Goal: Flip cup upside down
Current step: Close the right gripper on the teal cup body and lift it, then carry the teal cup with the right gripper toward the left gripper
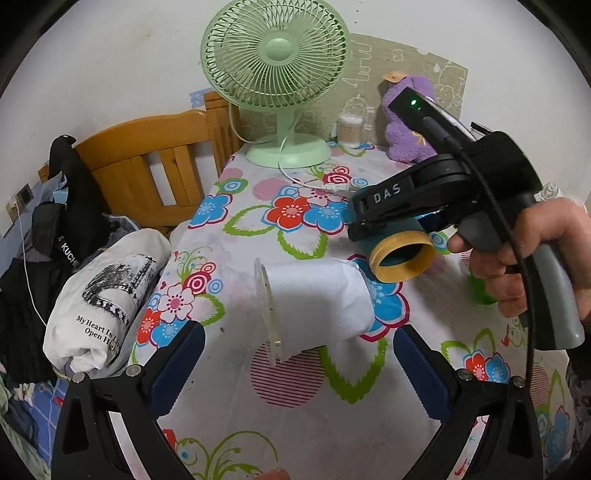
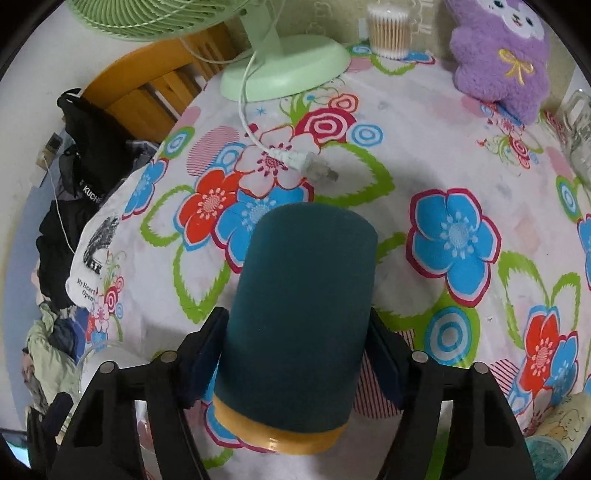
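The cup [image 2: 299,317] is dark teal with a yellow rim band. My right gripper [image 2: 295,354] is shut on its sides and holds it above the flowered tablecloth [image 2: 436,155], tilted, with the closed bottom pointing away from the camera and the rim toward it. In the left wrist view the right gripper [image 1: 373,236] holds the cup [image 1: 402,254] on its side, the open yellow mouth facing the camera. My left gripper [image 1: 299,362] is open and empty, low over the table, with a clear plastic cup stuffed with white cloth [image 1: 314,302] lying on its side between its fingers.
A green desk fan [image 1: 277,74] stands at the back of the table, its white cable and plug [image 2: 295,157] lying on the cloth. A purple plush toy [image 2: 498,55], a cotton-swab jar [image 2: 388,31] and a glass mug [image 2: 580,133] stand at the back right. Clothes and a wooden bed frame [image 1: 147,158] lie left.
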Demonstrator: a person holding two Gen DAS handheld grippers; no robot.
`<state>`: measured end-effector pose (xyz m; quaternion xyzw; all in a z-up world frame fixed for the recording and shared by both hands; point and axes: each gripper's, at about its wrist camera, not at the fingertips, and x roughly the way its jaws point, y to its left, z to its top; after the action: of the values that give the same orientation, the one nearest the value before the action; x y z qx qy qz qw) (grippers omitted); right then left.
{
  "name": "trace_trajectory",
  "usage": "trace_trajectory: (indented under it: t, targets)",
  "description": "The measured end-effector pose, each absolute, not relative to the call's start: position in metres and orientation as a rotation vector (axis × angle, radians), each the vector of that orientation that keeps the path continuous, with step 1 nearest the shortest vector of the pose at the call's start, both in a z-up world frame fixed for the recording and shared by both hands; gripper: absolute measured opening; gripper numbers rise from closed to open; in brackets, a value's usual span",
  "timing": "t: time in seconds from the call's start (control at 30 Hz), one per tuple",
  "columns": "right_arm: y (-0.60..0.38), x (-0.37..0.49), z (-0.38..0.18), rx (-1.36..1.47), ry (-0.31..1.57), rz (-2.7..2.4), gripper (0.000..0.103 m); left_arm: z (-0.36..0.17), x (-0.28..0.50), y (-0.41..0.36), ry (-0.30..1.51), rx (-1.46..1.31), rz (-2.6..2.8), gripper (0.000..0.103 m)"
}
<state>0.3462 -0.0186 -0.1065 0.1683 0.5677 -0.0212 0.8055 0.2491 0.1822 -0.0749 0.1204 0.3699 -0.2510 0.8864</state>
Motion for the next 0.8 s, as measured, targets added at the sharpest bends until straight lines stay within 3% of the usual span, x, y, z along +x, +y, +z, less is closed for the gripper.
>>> trace_trajectory:
  t: [0.8]
  targets:
    - [-0.023,0.309,-0.078,0.351,1.138,0.053,0.07,-0.071,0.245,0.16,0.786,0.249,-0.56,0.103]
